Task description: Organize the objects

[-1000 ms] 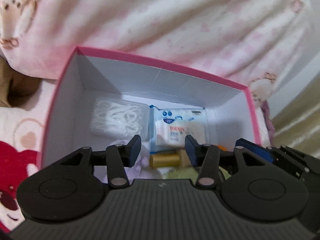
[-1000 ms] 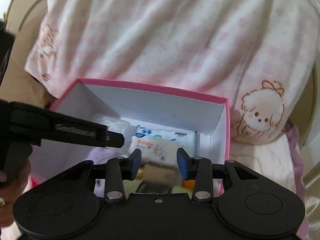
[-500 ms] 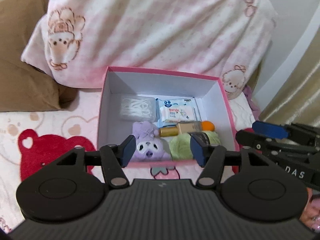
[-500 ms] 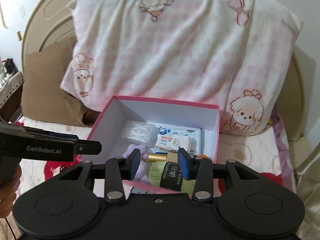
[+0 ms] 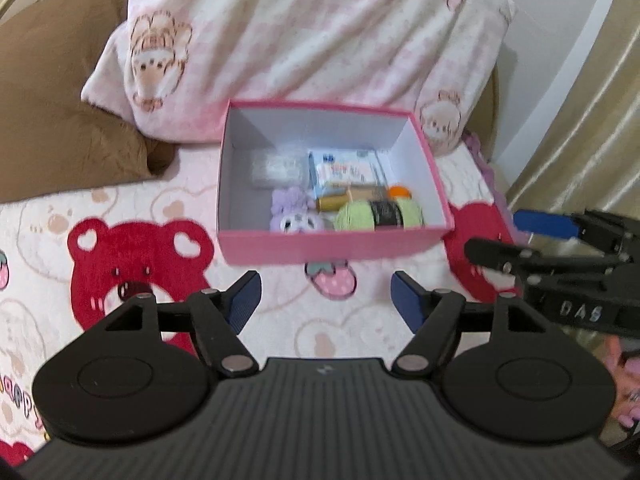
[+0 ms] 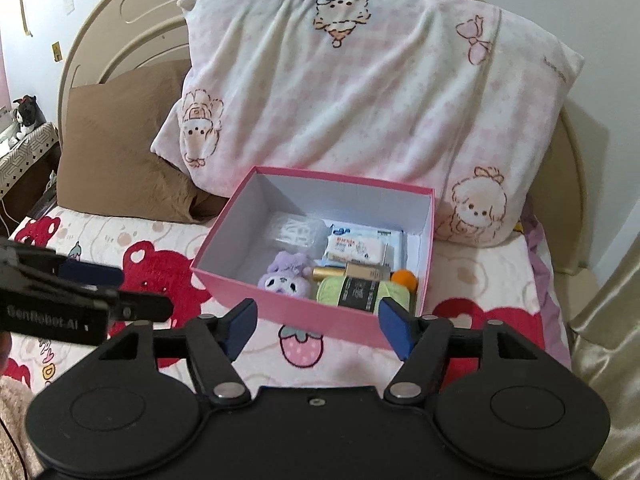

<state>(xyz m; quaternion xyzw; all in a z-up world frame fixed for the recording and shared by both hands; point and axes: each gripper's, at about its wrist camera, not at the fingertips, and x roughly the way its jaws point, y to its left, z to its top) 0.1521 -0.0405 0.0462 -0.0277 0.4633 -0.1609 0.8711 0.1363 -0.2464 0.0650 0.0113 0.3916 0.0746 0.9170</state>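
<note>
A pink box (image 5: 320,246) (image 6: 288,304) with a white inside stands on the bed. In it lie a purple plush toy (image 5: 294,216) (image 6: 285,278), a green yarn ball (image 5: 380,215) (image 6: 362,292), a gold tube (image 5: 332,202) (image 6: 348,272), an orange ball (image 5: 399,191) (image 6: 404,278), a wipes pack (image 5: 346,170) (image 6: 354,246) and a clear packet (image 5: 276,168) (image 6: 296,230). My left gripper (image 5: 326,300) is open and empty, in front of the box. My right gripper (image 6: 318,330) is open and empty, also in front of the box.
A pink-and-white pillow (image 6: 360,92) leans on the headboard behind the box. A brown pillow (image 6: 124,140) lies to the left. The blanket (image 5: 140,264) has red bears. A gold curtain (image 5: 580,120) hangs at the right. A nightstand (image 6: 24,148) stands far left.
Both grippers have pulled back and up from inside the box to in front of it. Their jaws have opened wider. The whole box now shows.
</note>
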